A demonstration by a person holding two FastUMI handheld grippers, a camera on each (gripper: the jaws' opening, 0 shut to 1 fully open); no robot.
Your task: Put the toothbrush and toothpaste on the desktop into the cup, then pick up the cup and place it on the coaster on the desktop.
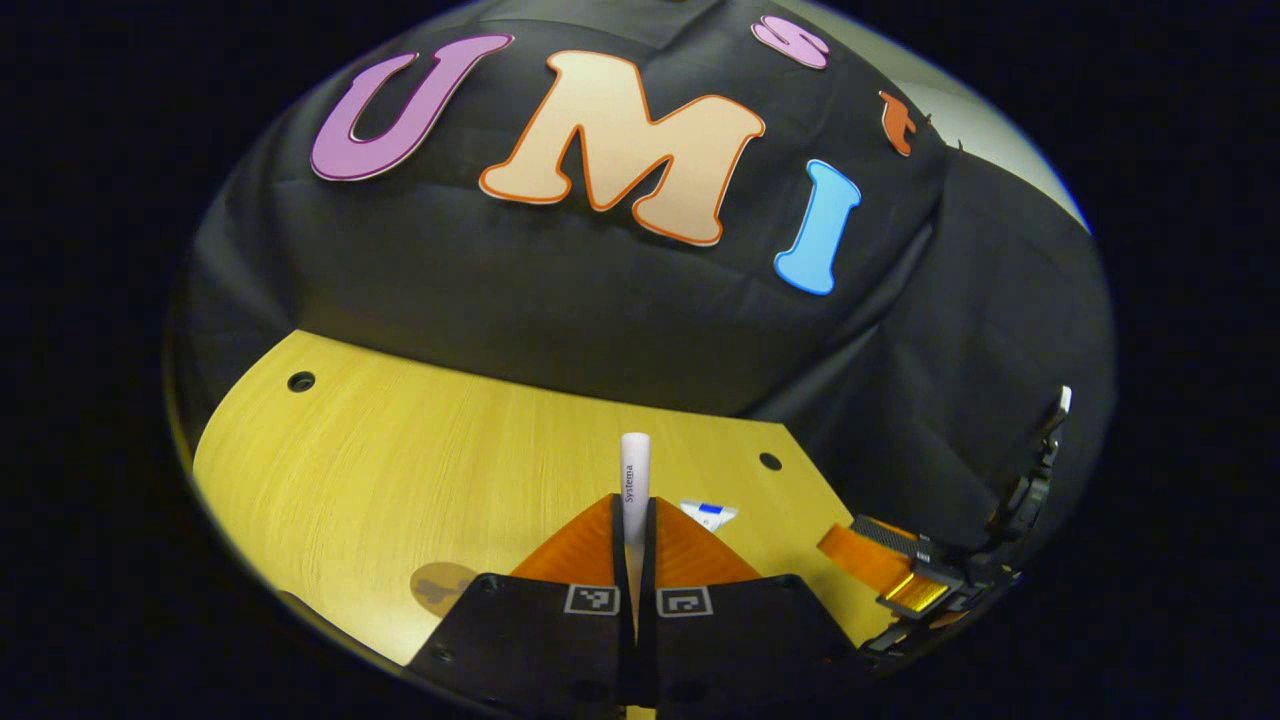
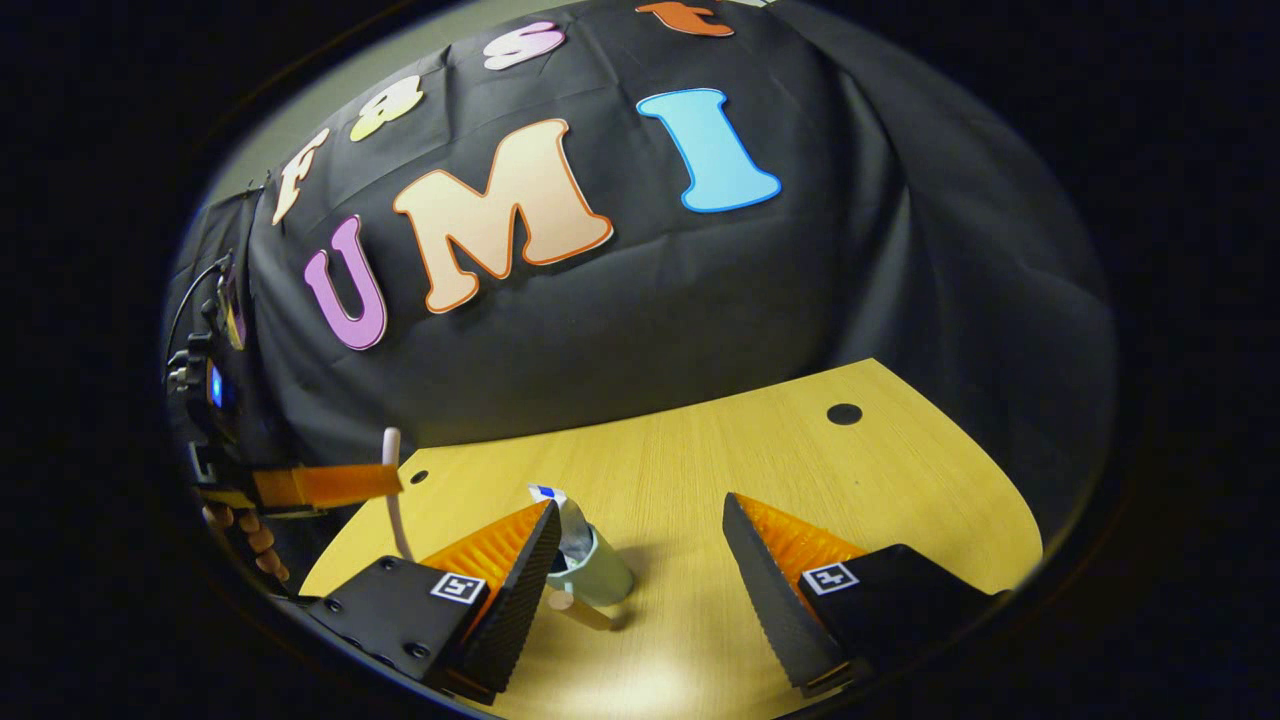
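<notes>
Holding the toothbrush (image 1: 635, 480) tight, the left gripper (image 1: 635, 530) has its two fingers pressed on the white handle from both sides. The handle sticks straight out past the fingertips, so the brush stays stiff and can be pointed where it should go. Far to the right of those fingers is the right gripper (image 1: 900, 570), over the edge of the desktop (image 1: 400, 450). A small white and blue bit just past the right finger looks like the top of the toothpaste (image 1: 710, 513).

In the right gripper view, the right gripper (image 2: 640, 545) has its fingers spread wide apart and holds nothing. The cup (image 2: 595, 572) sits on the desktop (image 2: 800, 470) between the fingers, close beside the left finger and well away from the right one. The toothpaste (image 2: 565, 520) stands in the cup and pokes up above its rim, so that part looks done. Something pale lies on the desktop just in front of the cup (too small to tell what it is).

Off to the left, past the left finger, the left gripper (image 2: 330, 485) holds the toothbrush (image 2: 393, 490) up above the desktop. I think the brush goes into the cup next, and the wide fingers are ready for the cup after that.
</notes>
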